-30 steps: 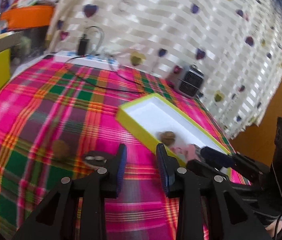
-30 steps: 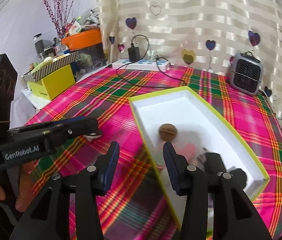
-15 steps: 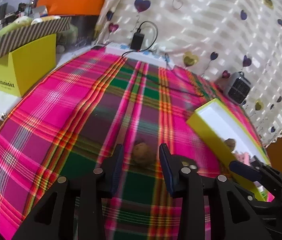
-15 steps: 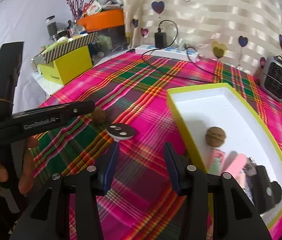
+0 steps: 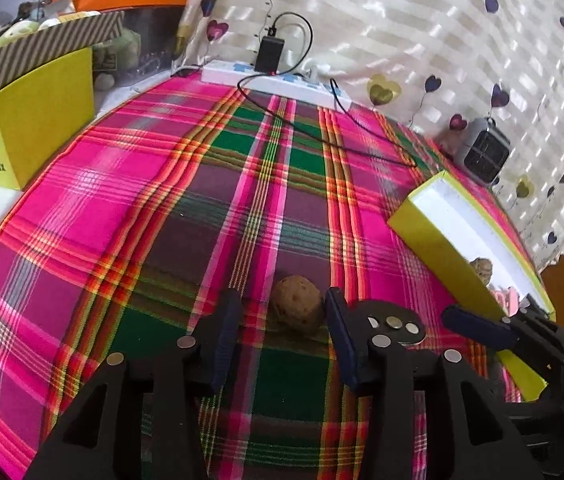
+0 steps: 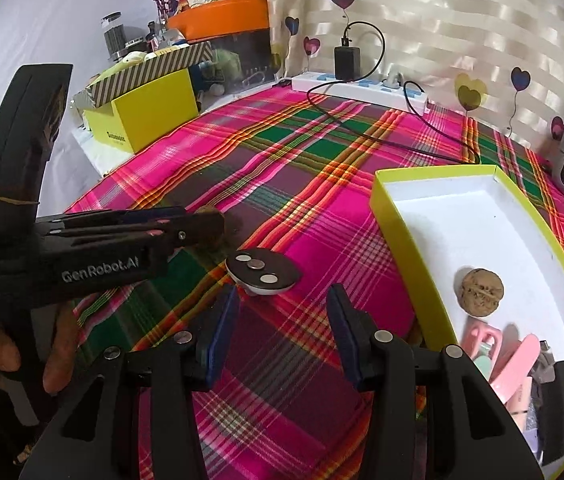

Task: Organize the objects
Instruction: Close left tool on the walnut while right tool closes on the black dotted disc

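Walnut (image 5: 296, 304) between opening left fingers (image 5: 224, 328), unpinched; right fingers (image 6: 222, 320) spread; right view shows tray (image 6: 410, 240) contents.

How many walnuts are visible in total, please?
2. One walnut lies on the tablecloth between the opening left gripper jaws; the other walnut is inside the yellow-green box. None appears hidden.

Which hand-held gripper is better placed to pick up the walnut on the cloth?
Left: the left hand-held gripper already has the walnut between its opening jaws, while the right hand-held gripper faces the black disc.
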A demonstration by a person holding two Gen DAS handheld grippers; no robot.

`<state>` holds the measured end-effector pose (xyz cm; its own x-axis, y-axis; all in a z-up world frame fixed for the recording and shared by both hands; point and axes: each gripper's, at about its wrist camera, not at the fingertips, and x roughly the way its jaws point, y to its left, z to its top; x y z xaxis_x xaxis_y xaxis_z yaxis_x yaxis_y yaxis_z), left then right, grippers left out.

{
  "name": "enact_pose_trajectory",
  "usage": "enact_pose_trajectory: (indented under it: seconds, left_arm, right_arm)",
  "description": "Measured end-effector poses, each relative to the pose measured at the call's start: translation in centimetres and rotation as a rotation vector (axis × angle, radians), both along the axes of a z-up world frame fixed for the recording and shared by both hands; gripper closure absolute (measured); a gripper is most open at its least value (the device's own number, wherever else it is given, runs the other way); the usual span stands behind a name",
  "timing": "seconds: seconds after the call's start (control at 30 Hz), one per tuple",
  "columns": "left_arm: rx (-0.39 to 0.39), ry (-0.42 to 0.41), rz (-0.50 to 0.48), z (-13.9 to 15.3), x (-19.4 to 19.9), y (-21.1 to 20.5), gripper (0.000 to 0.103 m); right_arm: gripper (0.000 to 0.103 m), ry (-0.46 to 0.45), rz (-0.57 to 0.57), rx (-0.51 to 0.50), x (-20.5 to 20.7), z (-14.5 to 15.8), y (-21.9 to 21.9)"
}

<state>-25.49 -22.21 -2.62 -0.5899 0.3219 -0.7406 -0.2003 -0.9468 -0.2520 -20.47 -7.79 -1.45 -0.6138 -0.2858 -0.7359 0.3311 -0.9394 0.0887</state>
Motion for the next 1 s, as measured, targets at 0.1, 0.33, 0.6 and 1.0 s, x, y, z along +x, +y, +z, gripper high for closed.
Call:
enact_pose_trajectory:
  seconds: [0.1,0.33,0.6,1.0]
  left_arm:
    - [-0.023,0.015,0.005,0.2,-0.1,0.2,0.061]
    - [-0.027,0.021,-0.015,0.1,-0.2,0.4,0.077]
    - [-0.032,0.082,0.021,1.0,0.7,-0.2,0.077]
    - [0.009,0.133,0.04,2.1,1.6,-1.2,0.077]
  right_arm:
    - [0.056,0.0,-0.008,-0.005,-0.1,-0.1,0.2]
    - [0.056,0.004,-0.023,-0.009,-0.2,0.0,0.5]
    - [0.056,0.007,-0.004,-0.003,-0.4,0.1,-0.1]
    - [0.056,-0.017,0.05,0.032,-2.2,-0.7,-2.1]
